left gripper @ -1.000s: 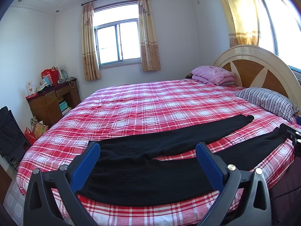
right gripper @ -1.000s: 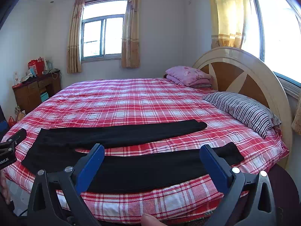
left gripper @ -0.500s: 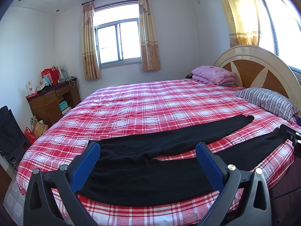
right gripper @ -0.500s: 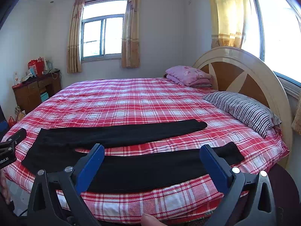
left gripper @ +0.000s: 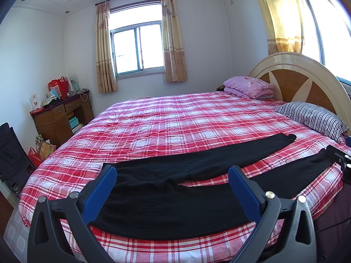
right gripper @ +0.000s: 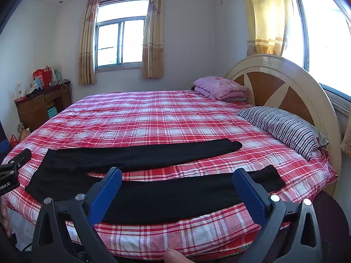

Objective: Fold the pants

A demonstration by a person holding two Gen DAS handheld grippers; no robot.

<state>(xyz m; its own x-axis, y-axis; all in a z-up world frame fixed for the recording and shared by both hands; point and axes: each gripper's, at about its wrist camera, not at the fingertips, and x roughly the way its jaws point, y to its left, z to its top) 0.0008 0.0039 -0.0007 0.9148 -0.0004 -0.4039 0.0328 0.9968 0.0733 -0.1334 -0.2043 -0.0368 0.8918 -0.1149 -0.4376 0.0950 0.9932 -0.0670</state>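
Note:
Black pants (left gripper: 166, 197) lie flat on the red plaid bed (left gripper: 175, 122) near its front edge, waist to the left, both legs spread apart toward the right. They also show in the right wrist view (right gripper: 153, 192). My left gripper (left gripper: 172, 175) is open and empty, held above the waist end. My right gripper (right gripper: 177, 177) is open and empty, held above the near leg (right gripper: 197, 195). The far leg (right gripper: 153, 153) lies apart from it. Each gripper's edge shows in the other's view.
A striped pillow (right gripper: 283, 129) and a folded pink blanket (right gripper: 219, 87) lie by the round headboard (right gripper: 285, 83) on the right. A wooden desk (left gripper: 61, 118) with clutter stands at the far left wall. Bags sit on the floor beside it.

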